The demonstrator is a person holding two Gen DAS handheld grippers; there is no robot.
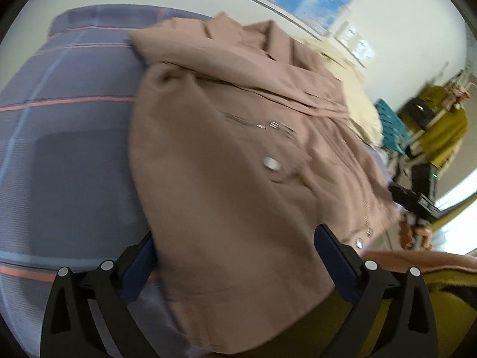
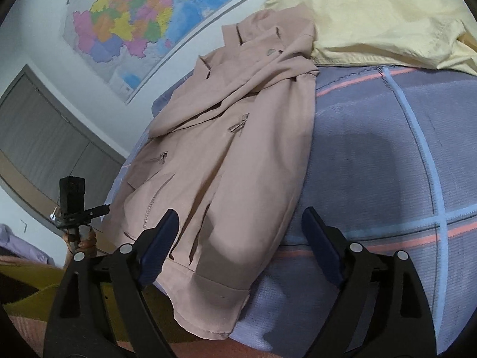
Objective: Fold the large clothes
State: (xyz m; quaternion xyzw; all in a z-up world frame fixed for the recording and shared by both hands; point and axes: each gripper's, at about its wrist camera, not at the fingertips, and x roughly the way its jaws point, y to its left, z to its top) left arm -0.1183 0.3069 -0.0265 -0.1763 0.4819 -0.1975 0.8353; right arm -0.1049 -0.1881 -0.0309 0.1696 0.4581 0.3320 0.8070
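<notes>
Jacket [image 1: 226,155], a dusty pink one, lay on the bed's checked cover [image 1: 68,113] in my left wrist view, sleeves folded across its front, hem hanging over the near edge; my left gripper [image 1: 235,256] had fingers wide apart, holding nothing. From the right wrist, the jacket [image 2: 226,155] looked narrowed but full length, so I judged the lengthwise fold remained; the right gripper [image 2: 238,235] gaped empty above the hem.
</notes>
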